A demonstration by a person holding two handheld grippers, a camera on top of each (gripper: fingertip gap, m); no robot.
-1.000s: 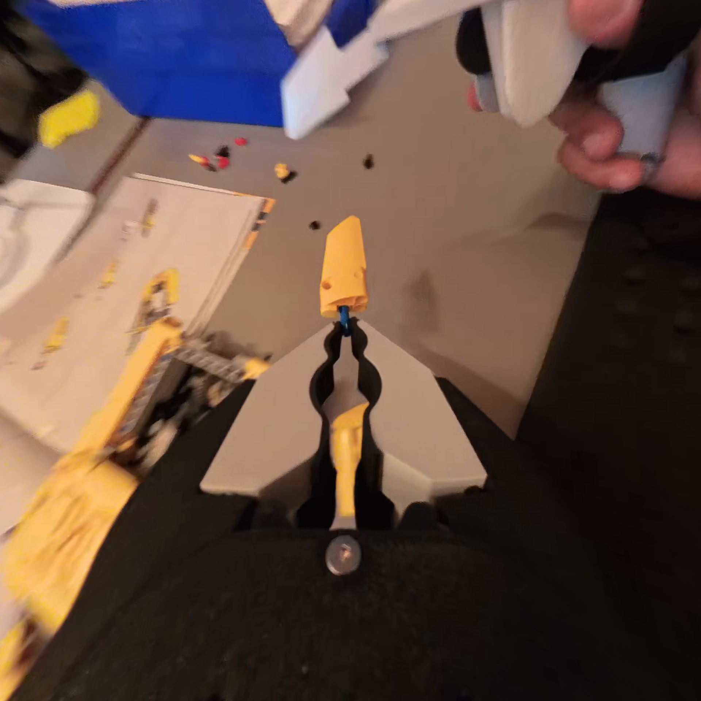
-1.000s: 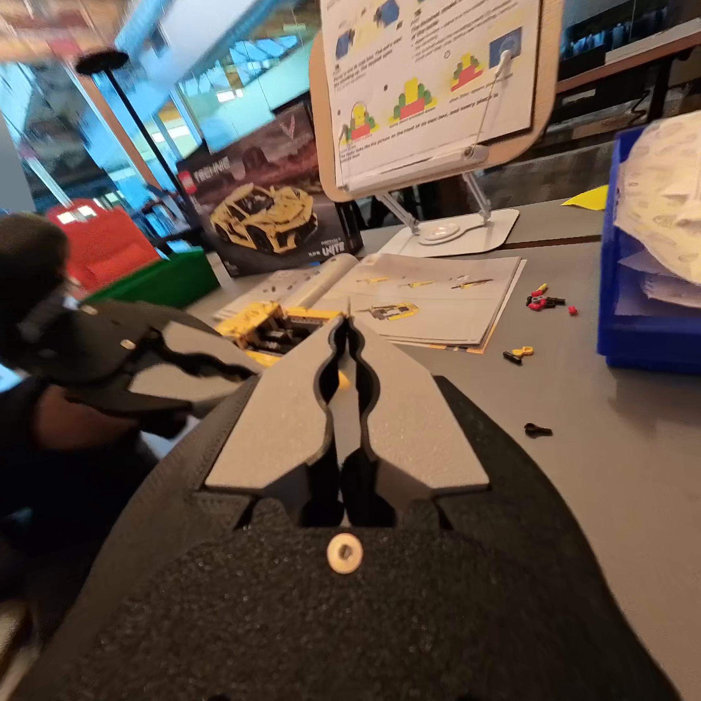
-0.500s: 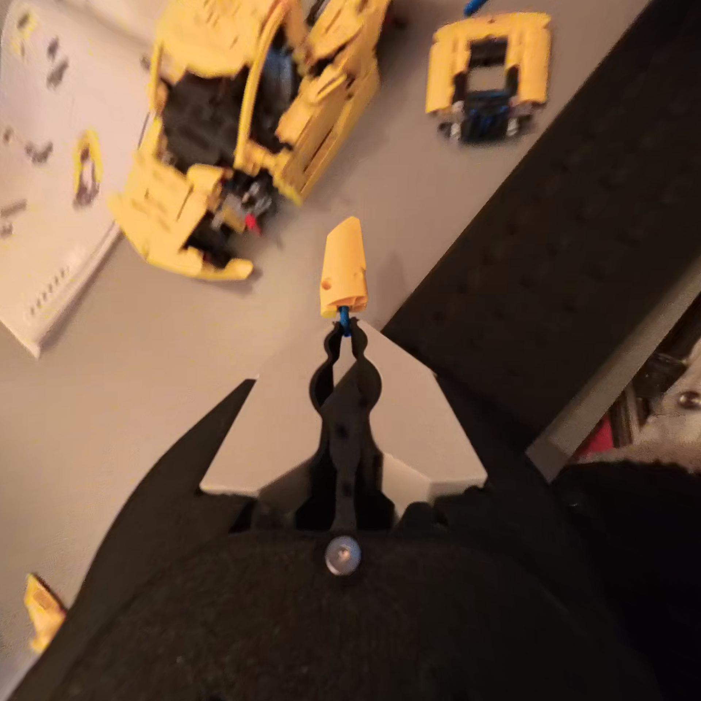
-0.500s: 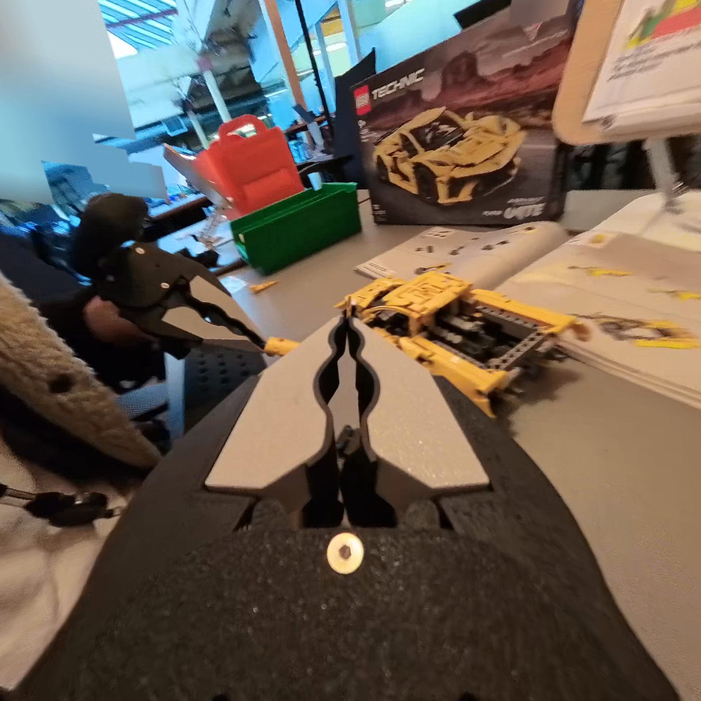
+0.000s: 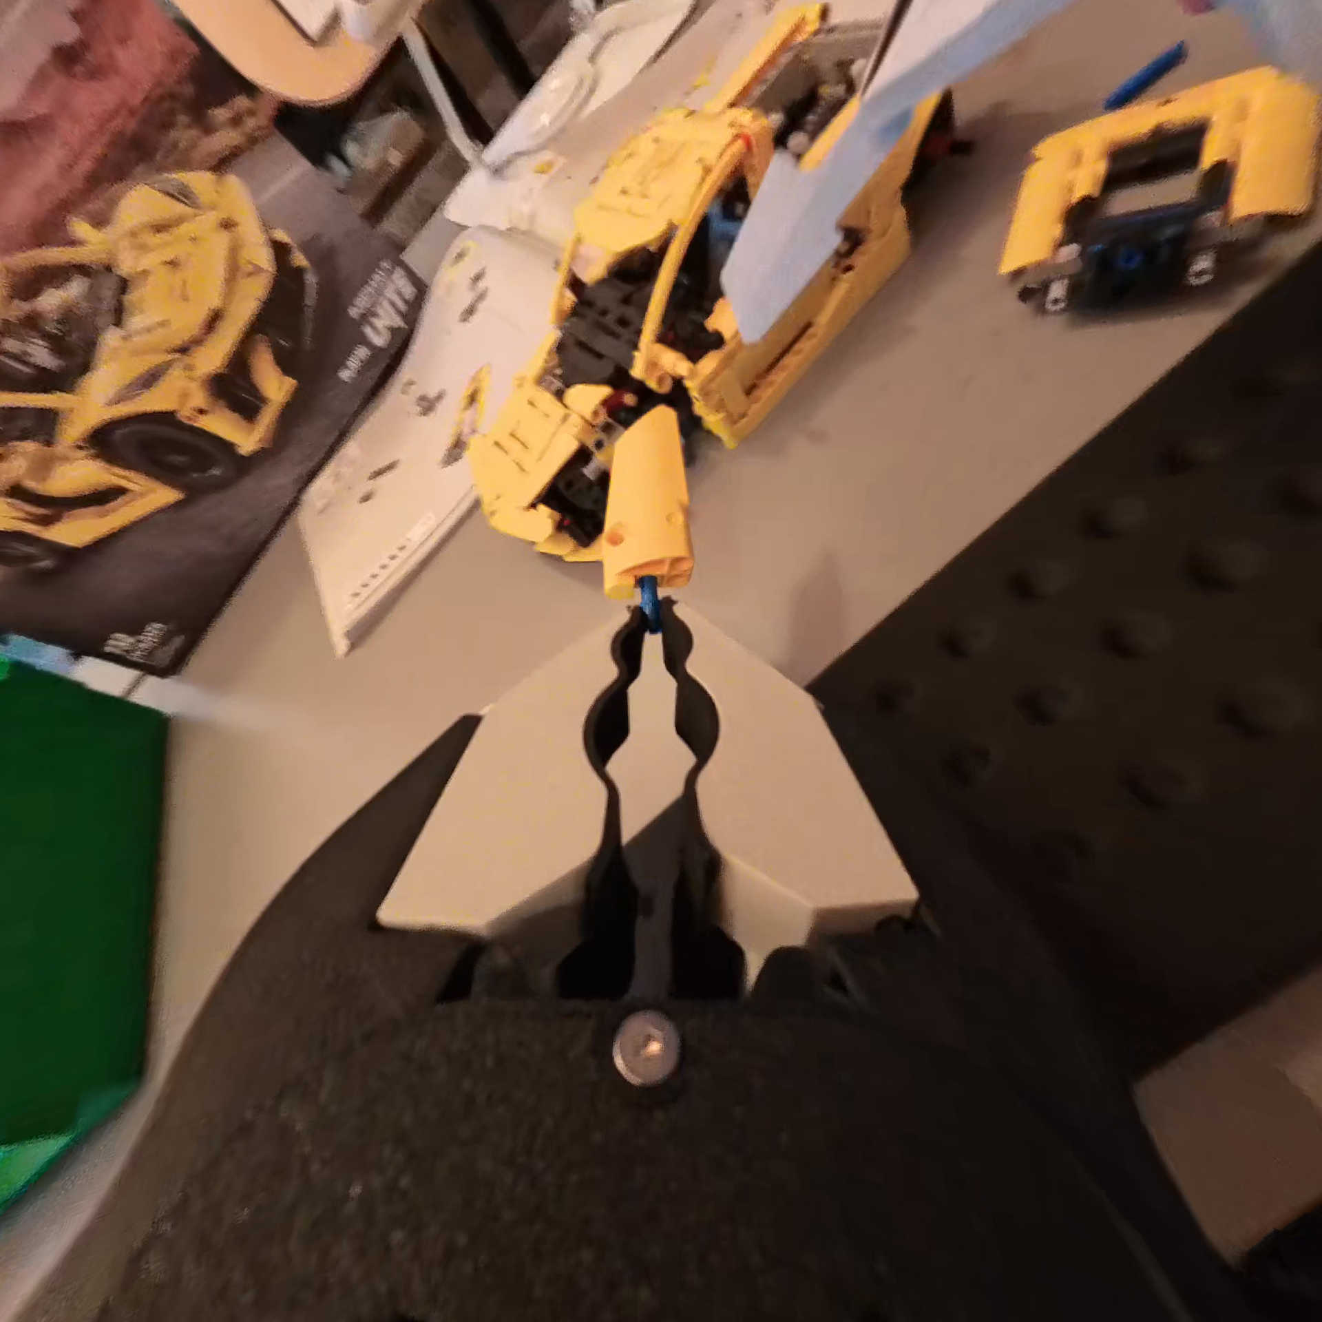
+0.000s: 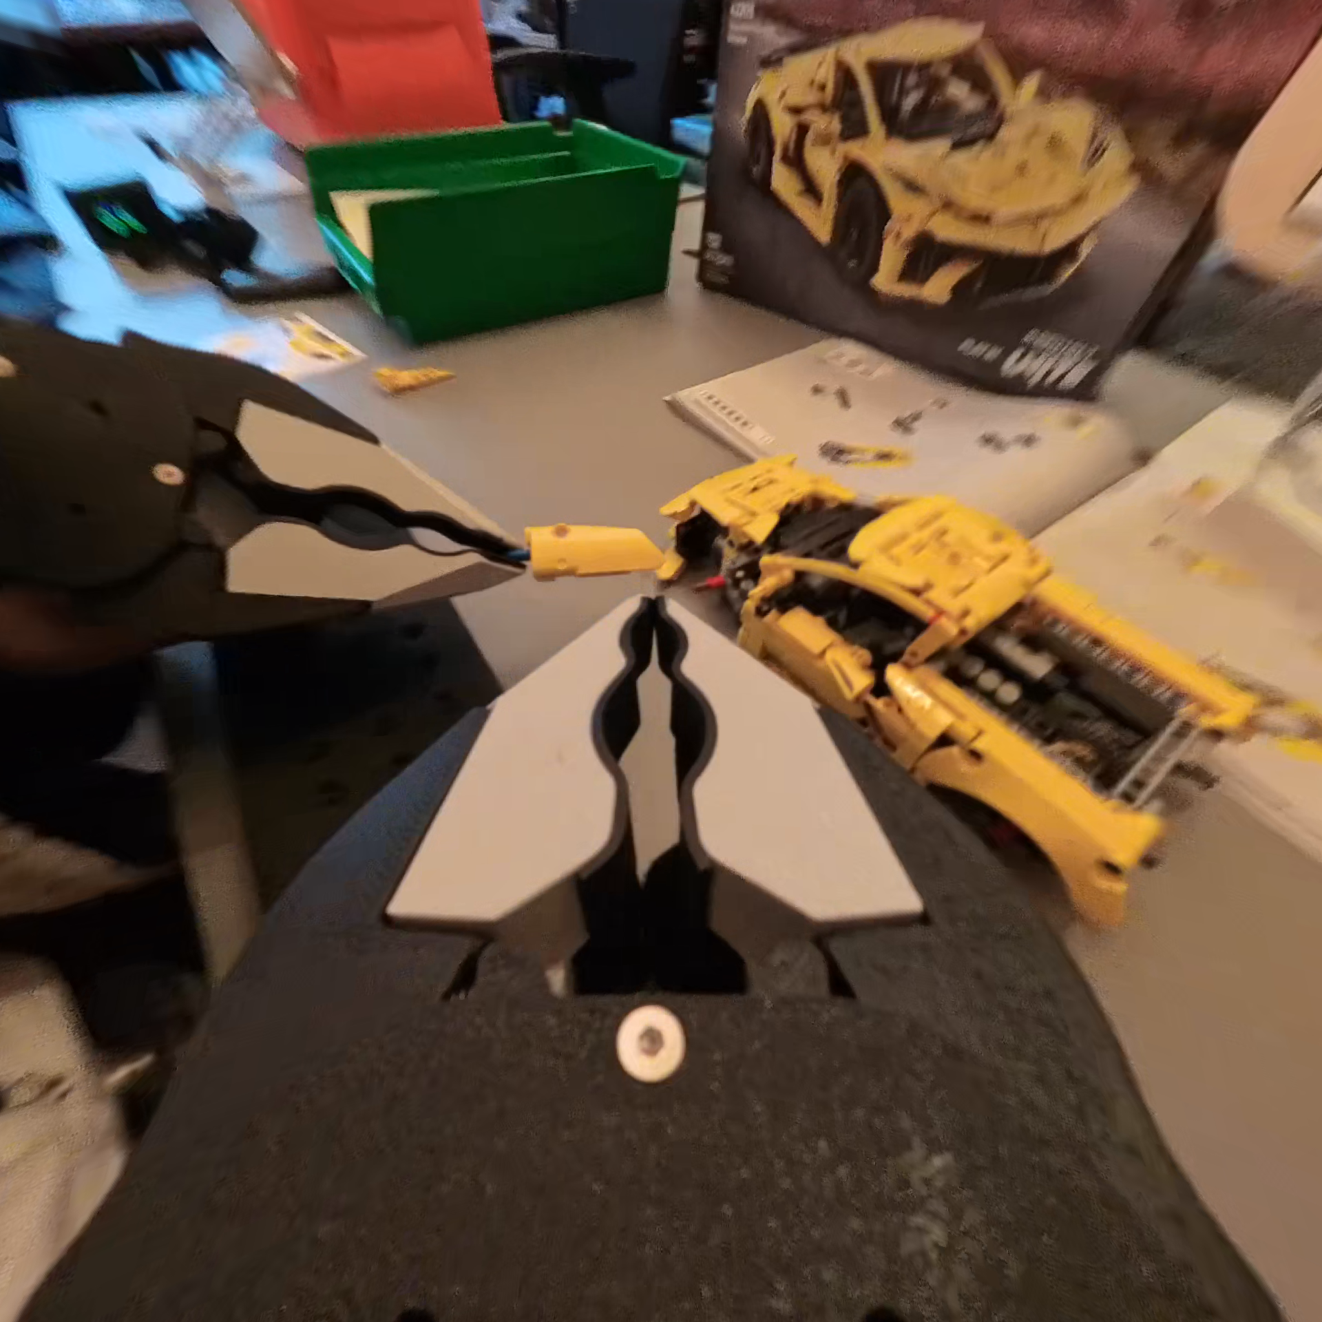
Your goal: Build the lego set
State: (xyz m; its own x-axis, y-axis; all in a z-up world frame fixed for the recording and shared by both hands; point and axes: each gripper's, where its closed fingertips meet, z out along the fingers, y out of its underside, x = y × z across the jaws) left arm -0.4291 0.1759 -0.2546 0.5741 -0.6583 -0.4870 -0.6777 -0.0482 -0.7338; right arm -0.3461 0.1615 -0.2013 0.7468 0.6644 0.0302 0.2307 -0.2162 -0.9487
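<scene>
Green bin [image 6: 501,236] on the grey surface [image 6: 544,422], open top, a pale sheet standing inside at its left. Red bag or container [image 6: 386,64] behind it, blurred. Black perforated chair seat [image 5: 1116,644] at the surface edge. Tan board [image 5: 286,50] on a stand, far back.

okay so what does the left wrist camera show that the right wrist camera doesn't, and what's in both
Only the left wrist view shows a separate yellow-and-black subassembly on the table, apart from the car, plus a loose blue piece beyond it.

Only the right wrist view shows the right gripper, shut and empty, the open inside of the green bin, and a small yellow piece lying near it.

Both show the left gripper pinching the blue pin of a yellow panel piece near the half-built yellow car, the set's box and the open instruction booklet.
</scene>
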